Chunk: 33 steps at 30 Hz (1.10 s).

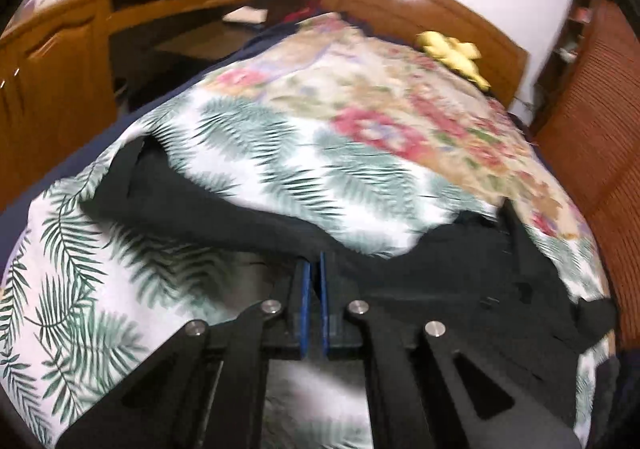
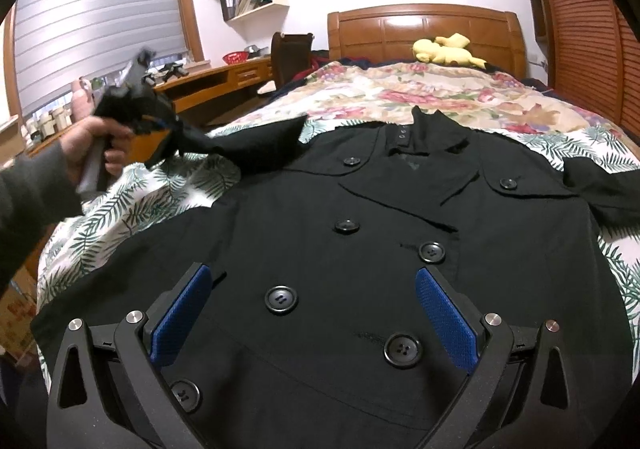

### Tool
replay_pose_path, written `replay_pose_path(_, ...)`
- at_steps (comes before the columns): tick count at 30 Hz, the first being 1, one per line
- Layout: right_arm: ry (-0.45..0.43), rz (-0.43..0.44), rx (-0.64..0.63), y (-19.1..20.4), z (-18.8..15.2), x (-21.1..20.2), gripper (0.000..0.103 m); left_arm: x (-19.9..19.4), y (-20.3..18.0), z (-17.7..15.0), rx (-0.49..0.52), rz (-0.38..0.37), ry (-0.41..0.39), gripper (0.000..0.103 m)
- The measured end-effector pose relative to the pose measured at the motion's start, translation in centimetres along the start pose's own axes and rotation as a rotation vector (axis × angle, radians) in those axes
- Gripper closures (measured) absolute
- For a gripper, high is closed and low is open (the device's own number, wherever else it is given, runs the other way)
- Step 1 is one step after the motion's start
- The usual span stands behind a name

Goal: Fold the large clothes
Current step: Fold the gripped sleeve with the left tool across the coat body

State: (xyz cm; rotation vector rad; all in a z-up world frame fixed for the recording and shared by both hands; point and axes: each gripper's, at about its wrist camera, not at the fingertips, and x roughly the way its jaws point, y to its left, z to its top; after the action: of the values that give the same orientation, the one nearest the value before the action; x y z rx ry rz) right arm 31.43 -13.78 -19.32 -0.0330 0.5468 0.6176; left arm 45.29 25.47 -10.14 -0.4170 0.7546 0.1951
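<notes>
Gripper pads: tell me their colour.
Blue, with a fine textured surface. The right wrist view shows it best, on the open right gripper's pads.

Bed surface beyond coat (image 2: pixel 360 209) open; headboard (image 2: pixel 424 29), plush toy (image 2: pixel 444 49) block far end.

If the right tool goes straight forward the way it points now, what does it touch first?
Probably the black coat lying under the open right tool, near its front buttons; depth is unclear.
</notes>
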Motion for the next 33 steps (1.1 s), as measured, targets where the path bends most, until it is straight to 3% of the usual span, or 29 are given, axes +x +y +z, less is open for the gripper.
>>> replay_pose_path(4, -0.019, 0.005, 0.014, -0.2, 0.2, -0.5, 0.000, -4.1, -6.1, -1.5, 0.119, -0.071, 0.013, 0.103)
replay_pose_path(7, -0.026, 0.010, 0.027, -0.5, 0.3, -1.0, 0.000, -6.0, -9.2, -3.4, 0.211, -0.061, 0.023, 0.103)
replay_pose_path(12, -0.048, 0.011, -0.005, 0.0, 0.4, -2.6, 0.000, -7.1, -11.2, -6.4, 0.330, -0.030, 0.067, 0.102)
replay_pose_path(18, -0.061, -0.001, -0.054, 0.7, 0.3, -3.5, 0.000, -8.2, -10.2, -7.7, 0.329, -0.017, 0.060, 0.102)
replay_pose_path(22, -0.066, -0.005, -0.075, 1.0, 0.4, -3.5, 0.000, -9.1, -9.0, -7.5, 0.300, -0.078, 0.059, 0.101)
replay_pose_path(27, -0.059, -0.010, -0.095, 1.3, 0.5, -3.1, 0.000, -10.0, -6.0, -6.1, 0.235, -0.068, -0.010, 0.089)
replay_pose_path(29, -0.054, -0.012, -0.103, 1.4, 0.5, -3.0, 0.000, -9.3, -4.2, -5.6, 0.210, -0.066, -0.004, 0.080)
replay_pose_path(33, -0.034, -0.012, -0.106, 1.4, 0.3, -2.5, 0.000, -6.7, -0.8, -5.0, 0.189, -0.008, 0.036, 0.074)
